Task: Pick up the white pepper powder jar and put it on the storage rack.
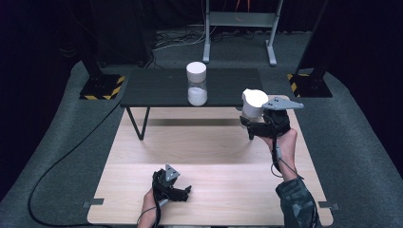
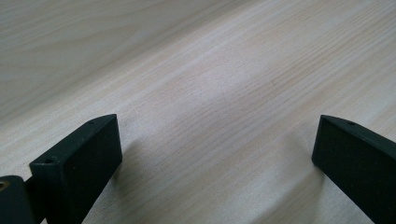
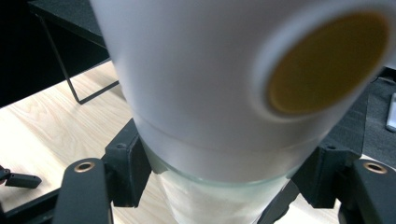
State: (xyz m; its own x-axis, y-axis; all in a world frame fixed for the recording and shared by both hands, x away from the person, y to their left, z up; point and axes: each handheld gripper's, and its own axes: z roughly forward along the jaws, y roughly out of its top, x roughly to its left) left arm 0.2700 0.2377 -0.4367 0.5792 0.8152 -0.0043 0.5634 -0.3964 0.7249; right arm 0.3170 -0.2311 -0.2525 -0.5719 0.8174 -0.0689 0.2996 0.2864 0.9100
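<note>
Right gripper point(image 1: 250, 124): I am clenching its black jaws on the white-lidded clear glass jar point(image 1: 253, 105); the jaws are pressing on the glass body just under the lid; the grey three-cornered plate is sitting on top of the gripper, beside the lid.

Held jar: I am holding it in the air above the far right part of the pale wooden table point(image 1: 209, 147), just in front of the right end of the low black shelf point(image 1: 157, 88); in the right gripper view the white lid point(image 3: 196, 70) is looming large and blurred, with a round yellowish disc point(image 3: 327, 63) showing on its top; a white filling is showing in the glass below the lid.

Left gripper point(image 1: 183, 194): I am resting it low near the front edge of the pale table, left of centre; its jaws are standing wide apart with nothing between them; in the left gripper view the two black pads point(image 2: 88, 158) are framing bare wood grain.

Second jar point(image 1: 196, 84): another white-lidded glass jar is standing upright on the black shelf, near its middle; white filling is lying in its lower half; it is well apart from the held jar.

Surroundings: the black shelf is standing on thin dark legs across the far edge of the pale table; grey carpet point(image 1: 361, 142) is lying around the table.
</note>
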